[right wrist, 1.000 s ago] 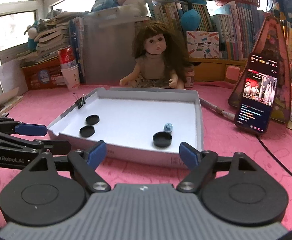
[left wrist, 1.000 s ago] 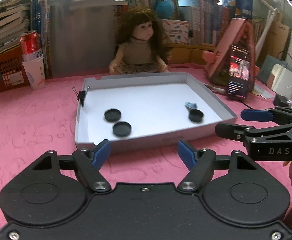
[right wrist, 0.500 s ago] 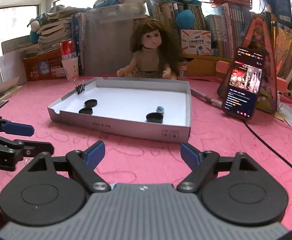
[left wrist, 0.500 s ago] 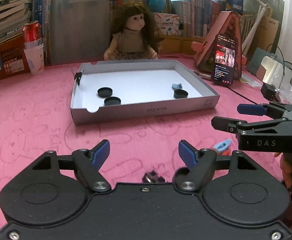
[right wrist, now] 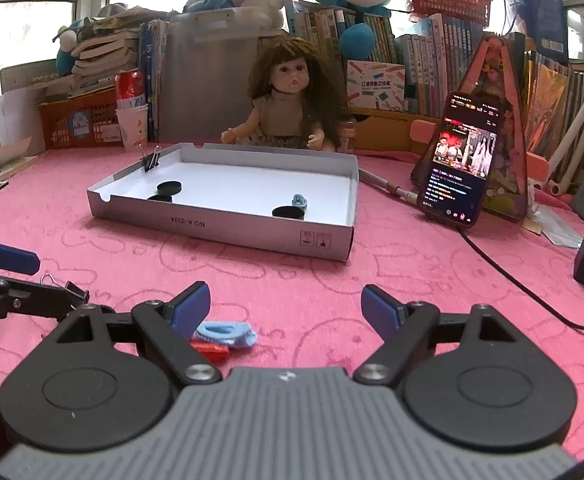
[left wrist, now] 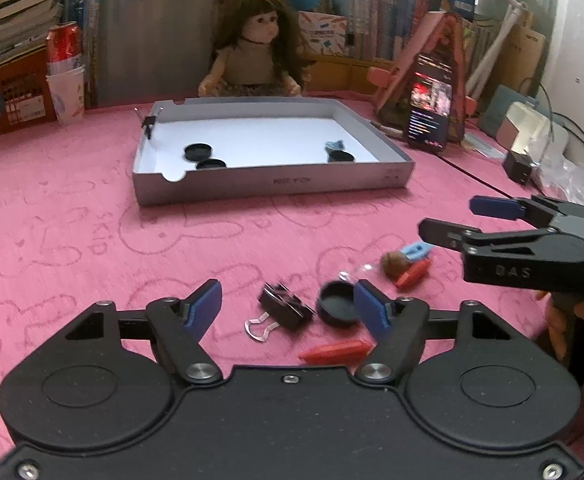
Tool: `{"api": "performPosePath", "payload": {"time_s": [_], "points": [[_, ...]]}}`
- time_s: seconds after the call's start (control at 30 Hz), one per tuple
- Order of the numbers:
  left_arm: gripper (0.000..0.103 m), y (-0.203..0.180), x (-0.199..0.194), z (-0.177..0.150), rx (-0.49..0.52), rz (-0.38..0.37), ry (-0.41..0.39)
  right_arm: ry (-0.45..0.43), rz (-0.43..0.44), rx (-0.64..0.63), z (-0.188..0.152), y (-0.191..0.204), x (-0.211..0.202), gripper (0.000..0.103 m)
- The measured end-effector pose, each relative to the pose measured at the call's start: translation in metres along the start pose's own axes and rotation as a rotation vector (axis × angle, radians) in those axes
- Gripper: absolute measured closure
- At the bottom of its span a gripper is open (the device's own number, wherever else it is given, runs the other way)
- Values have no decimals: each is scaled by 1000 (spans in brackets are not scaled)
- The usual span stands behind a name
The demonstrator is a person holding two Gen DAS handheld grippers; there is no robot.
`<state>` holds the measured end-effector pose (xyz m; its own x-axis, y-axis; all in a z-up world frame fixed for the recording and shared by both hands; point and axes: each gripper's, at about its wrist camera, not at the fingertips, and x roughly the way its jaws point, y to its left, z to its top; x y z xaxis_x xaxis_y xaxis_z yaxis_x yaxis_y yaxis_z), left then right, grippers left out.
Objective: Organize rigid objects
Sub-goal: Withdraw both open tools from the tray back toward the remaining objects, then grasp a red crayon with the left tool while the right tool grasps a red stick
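Black binder clip point(left wrist: 286, 307) with wire handles is lying on the pink surface point(left wrist: 72, 240) between the left gripper's point(left wrist: 288, 312) empty closing jaws, needing a grip, while the right gripper's point(right wrist: 286, 308) jaws are standing apart.

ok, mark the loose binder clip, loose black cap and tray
binder clip point(left wrist: 286, 307), left wrist view, black body
black cap point(left wrist: 336, 309), left wrist view, inner face
tray point(left wrist: 276, 181), left wrist view, front wall
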<state>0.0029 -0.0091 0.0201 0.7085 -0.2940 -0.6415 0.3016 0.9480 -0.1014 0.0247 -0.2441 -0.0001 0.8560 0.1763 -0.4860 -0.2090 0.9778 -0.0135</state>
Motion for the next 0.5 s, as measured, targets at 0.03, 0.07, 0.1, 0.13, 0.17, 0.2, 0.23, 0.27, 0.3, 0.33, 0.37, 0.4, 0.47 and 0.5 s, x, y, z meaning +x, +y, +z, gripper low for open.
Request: {"api": "performPosePath", "payload": {"time_s": [0.03, 0.07, 0.1, 0.13, 0.17, 0.2, 0.23, 0.27, 0.3, 0.33, 0.37, 0.4, 0.47, 0.5], "points": [[38, -2, -2, -2, 5, -6, 2, 3, 1, 2, -1, 0, 0, 14], [41, -4, -3, -3, 10, -9, 2, 6, 2, 2, -2, 0, -1, 14], [44, -6, -5, -4, 16, -12, 2, 8, 3, 3, -3, 0, -1, 14], [46, -8, -6, -5, 23, -14, 2, 10, 6, 3, -4, 1, -2, 14], [49, -10, -6, -6, 31, -15, 3, 12, 9, 0, -5, 1, -2, 14], [53, -11, -7, -7, 36, -15, 4, 11, 11, -3, -6, 2, -3, 14], [55, -12, -8, -8, 38, -14, 6, 11, 11, -8, -7, 3, -4, 14], [60, -13, -8, -9, 39, -16, 9, 13, 10, -14, -8, 4, -4, 14], [65, -14, -9, -10, 39, -19, 14, 15, 10, -18, -9, 5, -5, 14], [66, -14, -10, -11, 37, -25, 19, 17, 12, -21, -10, 6, -6, 14], [67, -15, -11, -12, 37, -34, 22, 20, 17, -23, -11, 7, -7, 15], [67, -16, -12, -13, 41, -42, 23, 20, 26, -26, -12, 8, -8, 16], [67, -19, -14, -16, 51, -50, 27, 20, 51, -40, -14, 10, -13, 19], [67, -21, -14, -17, 52, -50, 28, 23, 65, -46, -15, 11, -14, 20]]}}
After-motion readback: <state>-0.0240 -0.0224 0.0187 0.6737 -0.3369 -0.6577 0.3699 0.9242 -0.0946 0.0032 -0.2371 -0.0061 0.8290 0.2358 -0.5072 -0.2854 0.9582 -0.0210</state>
